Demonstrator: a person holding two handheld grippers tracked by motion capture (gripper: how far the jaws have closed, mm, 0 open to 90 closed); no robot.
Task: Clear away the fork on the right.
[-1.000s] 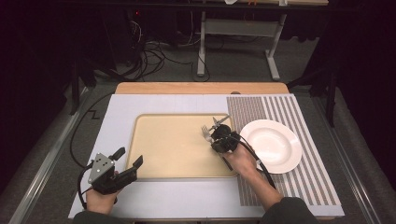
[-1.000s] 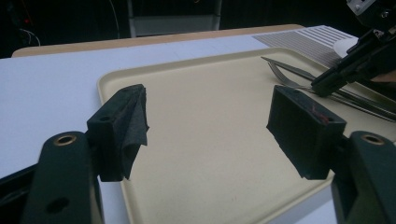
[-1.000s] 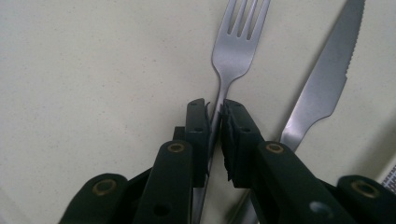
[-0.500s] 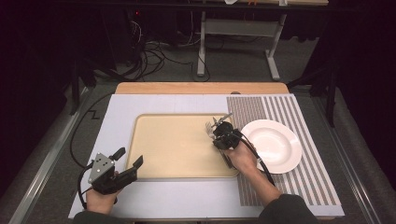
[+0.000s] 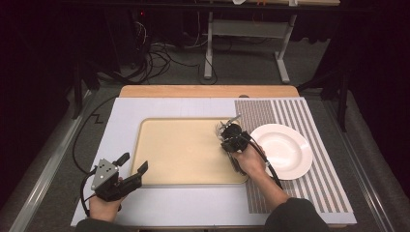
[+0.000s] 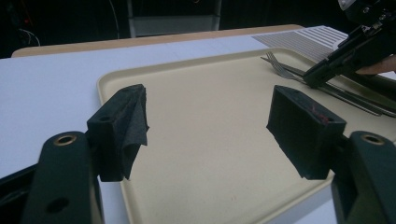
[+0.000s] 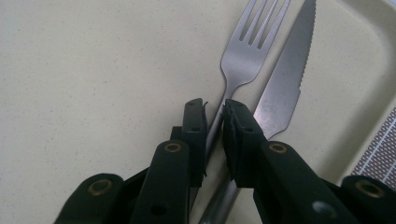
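Over at the right end of the beige plastic tray (image 5: 183, 154), the right gripper (image 7: 214, 122) had its fingers nearly together around the neck of the steel fork (image 7: 247, 44), which lay flat beside the serrated steel knife (image 7: 286, 79). Whether the pads truly pinched it, I couldn't tell. By the tray's near left corner, the left gripper (image 6: 208, 126) waited wide open, empty. Next call, I'd judge: firm the pinch, lift the fork clear of the knife, perhaps towards the white round plate (image 5: 285, 150) on the counter (image 5: 169, 108).
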